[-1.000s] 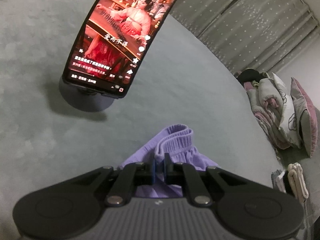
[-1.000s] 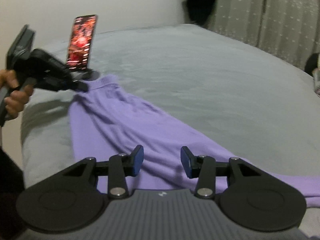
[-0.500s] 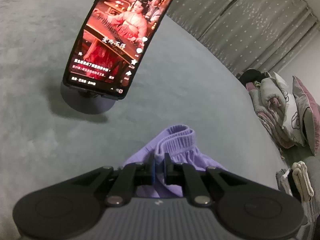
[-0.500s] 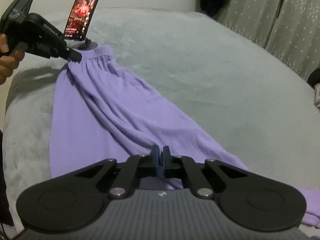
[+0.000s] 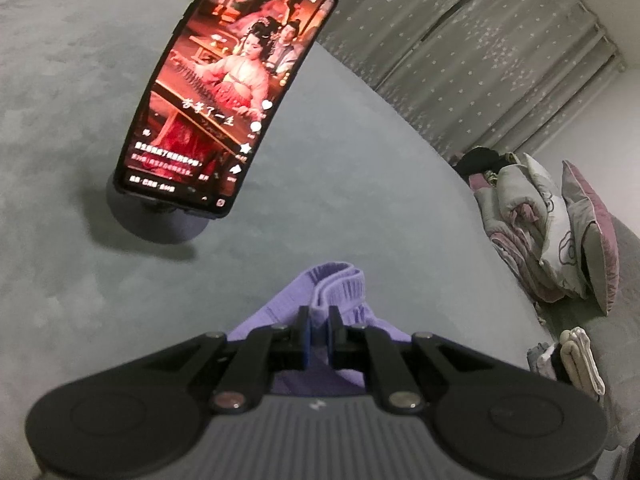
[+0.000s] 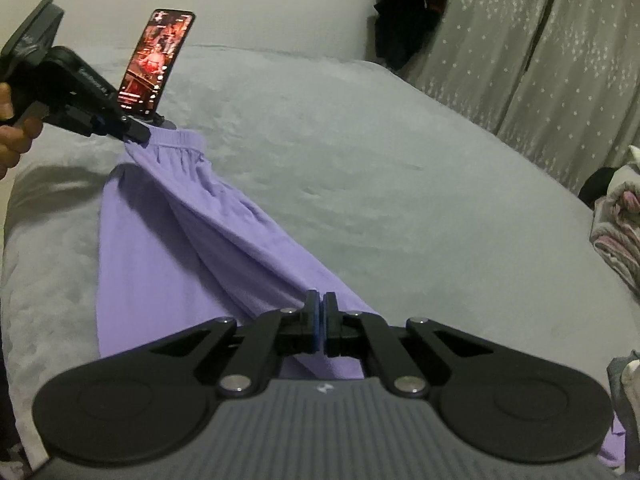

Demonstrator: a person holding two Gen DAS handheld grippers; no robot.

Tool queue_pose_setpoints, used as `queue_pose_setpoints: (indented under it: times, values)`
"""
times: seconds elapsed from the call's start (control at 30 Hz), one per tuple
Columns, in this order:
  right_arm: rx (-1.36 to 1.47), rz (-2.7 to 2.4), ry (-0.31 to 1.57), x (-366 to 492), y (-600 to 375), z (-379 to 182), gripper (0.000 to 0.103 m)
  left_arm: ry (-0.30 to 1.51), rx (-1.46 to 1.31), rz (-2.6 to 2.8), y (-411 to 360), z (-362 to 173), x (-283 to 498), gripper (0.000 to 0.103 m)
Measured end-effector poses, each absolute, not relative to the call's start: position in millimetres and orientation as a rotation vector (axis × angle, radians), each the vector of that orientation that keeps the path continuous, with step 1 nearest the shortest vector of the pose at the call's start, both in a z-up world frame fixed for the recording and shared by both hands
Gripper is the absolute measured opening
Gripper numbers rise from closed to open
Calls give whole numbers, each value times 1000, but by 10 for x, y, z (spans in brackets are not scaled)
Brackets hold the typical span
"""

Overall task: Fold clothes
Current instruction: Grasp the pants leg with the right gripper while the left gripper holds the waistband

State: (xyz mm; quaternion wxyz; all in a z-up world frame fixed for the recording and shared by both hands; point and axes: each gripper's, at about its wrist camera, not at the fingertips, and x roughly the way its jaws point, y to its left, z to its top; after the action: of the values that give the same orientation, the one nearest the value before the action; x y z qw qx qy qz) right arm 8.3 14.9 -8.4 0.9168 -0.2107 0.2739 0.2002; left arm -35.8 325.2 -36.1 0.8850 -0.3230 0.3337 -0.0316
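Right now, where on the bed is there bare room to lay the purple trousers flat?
Bare grey blanket lies between the purple trousers and the curtains. It is crowded near the phone on its stand by the waistband, and at the bedding pile on the far edge.

Lit phone [image 5: 224,92] propped on a round stand [image 5: 160,228], grey bedspread [image 6: 360,152], star-dotted grey curtains [image 5: 480,52], piled pillows [image 5: 560,232], dark garment [image 6: 412,12] hanging by the wall

The right gripper's [image 6: 320,322] body is hiding the trousers' [image 6: 200,240] lower end. The phone [image 5: 224,92] is covering most of its stand [image 5: 160,228], and its caption text is blurring beyond reading.
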Motion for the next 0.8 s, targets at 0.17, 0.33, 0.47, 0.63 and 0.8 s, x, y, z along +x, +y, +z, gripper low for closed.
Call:
queue_pose_setpoints:
  times: [0.17,0.33,0.47,0.63,0.8]
  values:
    - [-488,419,501,-41,190,16,0,696,-681,-101,3296,-374,-345,7]
    - [-522,452,448,-251,215,195,0,700,-687,-127,3381,-386,-342,7]
    - [-549,534,456,-429,301,203,0,758,-661,-123,3408,-445,-318,7]
    - [-601,538,526,-374,322,-59,0,790,-631,-116,3362,-484,-317,7]
    - [-547,414,614,-84,76,-119,13,795,-621,-108,3354,-503,-318,7]
